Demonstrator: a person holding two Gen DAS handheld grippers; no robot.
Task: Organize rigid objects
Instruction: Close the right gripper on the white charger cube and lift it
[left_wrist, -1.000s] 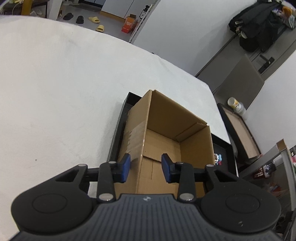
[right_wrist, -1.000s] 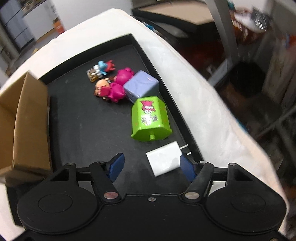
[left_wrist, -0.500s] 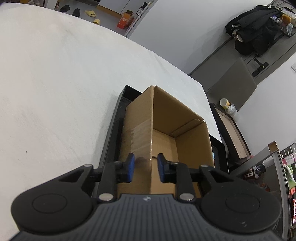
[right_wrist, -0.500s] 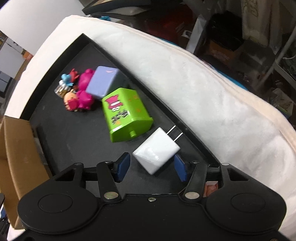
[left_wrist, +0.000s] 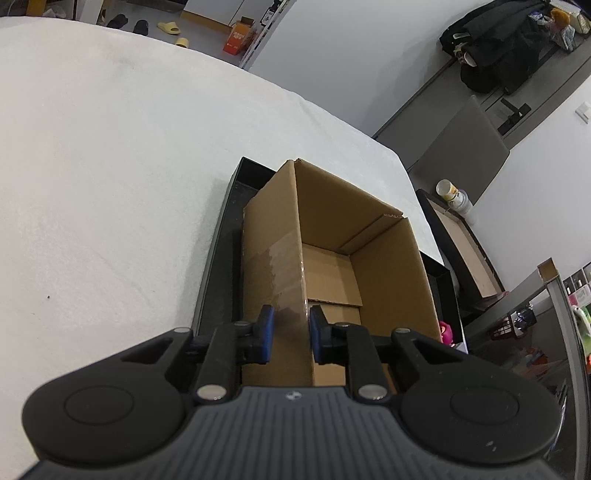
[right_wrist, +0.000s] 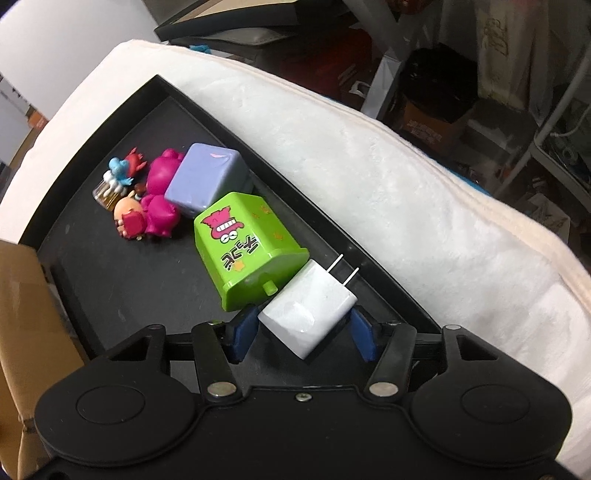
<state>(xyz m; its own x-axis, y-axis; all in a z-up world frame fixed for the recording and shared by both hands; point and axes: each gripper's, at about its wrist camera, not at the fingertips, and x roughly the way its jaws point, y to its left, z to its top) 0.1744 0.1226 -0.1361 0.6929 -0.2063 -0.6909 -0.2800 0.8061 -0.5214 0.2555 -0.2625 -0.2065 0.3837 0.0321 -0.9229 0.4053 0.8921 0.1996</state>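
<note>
Between right tongs (right_wrist: 301, 334): white charger (right_wrist: 308, 315)

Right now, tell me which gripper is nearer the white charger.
Right. The right gripper has its jaws on either side of the white charger; the left gripper straddles the cardboard box wall, away from it.

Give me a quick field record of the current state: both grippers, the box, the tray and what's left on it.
left gripper: jaws either side of the box wall, closing on it
right gripper: open, pads flanking the white charger, contact unclear
charger: on the tray, prongs pointing away toward the rim
box: open, upright on the tray, nothing visible inside
green toy: lying on its side, touching the charger
purple cube: behind the green toy
figures: clustered left of the cube
</note>
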